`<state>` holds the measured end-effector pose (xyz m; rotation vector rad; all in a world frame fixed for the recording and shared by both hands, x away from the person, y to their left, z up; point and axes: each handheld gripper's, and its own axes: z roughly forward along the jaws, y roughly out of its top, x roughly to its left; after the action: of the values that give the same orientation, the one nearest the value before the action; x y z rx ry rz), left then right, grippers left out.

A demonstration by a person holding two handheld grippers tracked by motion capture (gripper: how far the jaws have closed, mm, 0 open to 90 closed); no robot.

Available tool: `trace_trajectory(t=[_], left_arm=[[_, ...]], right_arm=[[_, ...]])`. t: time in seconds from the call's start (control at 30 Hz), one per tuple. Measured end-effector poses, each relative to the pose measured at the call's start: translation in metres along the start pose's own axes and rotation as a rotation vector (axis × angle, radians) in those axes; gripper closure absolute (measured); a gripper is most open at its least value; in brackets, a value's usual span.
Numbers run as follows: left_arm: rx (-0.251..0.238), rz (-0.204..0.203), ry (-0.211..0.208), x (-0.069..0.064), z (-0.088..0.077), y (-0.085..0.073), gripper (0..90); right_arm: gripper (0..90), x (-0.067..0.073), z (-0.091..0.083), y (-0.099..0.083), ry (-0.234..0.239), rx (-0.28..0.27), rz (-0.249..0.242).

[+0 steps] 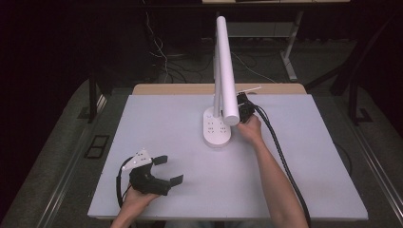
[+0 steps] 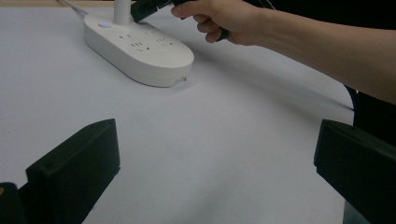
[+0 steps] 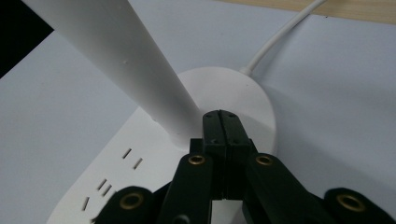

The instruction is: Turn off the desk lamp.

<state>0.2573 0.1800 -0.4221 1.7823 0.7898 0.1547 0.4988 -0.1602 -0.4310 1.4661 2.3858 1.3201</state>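
One lamp (image 1: 221, 71): centre of frame, its base (image 1: 217, 127) on the table (image 1: 304, 161).
Left gripper (image 1: 172, 170): lower left, jaws wide, holding nothing.
Right gripper (image 3: 221, 122): jaws closed together, tips at the lamp's stem foot.

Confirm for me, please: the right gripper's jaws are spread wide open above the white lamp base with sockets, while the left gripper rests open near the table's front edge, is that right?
Not quite. The right gripper has its jaws pressed shut together, with nothing between them, as the right gripper view shows. The rest stands: it hangs above the white lamp base with sockets, and the left gripper rests open near the front edge of the table.
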Motion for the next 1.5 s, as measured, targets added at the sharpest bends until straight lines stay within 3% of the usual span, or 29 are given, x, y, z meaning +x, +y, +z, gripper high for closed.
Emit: trace_trajectory(t=[0.3,0.6,1.0,1.23,1.37,1.5], left_arm=[[-0.001,-0.001,0.001,0.0,0.0,0.0,0.0],[-0.002,-0.002,0.002,0.0,0.0,0.0,0.0],[-0.004,-0.002,-0.001,-0.001,0.0,0.0,0.0],[0.001,0.003,-0.002,-0.002,0.001,0.0,0.0],[0.0,0.0,-0.002,-0.003,0.001,0.0,0.0],[-0.001,-0.001,-0.001,-0.002,0.002,0.0,0.0]], right_arm=[[90.0,-0.002,-0.004,0.001,0.0,-0.004,0.007],[90.0,-0.003,-0.022,0.006,0.038,-0.042,0.008],[89.1,0.004,-0.057,0.004,0.031,-0.07,-0.028],[75.3,0.009,-0.083,0.0,0.032,-0.114,-0.054],[58.3,0.012,-0.099,-0.002,0.033,-0.142,-0.045],[42.1,0.016,-0.113,-0.006,-0.004,-0.156,-0.051]])
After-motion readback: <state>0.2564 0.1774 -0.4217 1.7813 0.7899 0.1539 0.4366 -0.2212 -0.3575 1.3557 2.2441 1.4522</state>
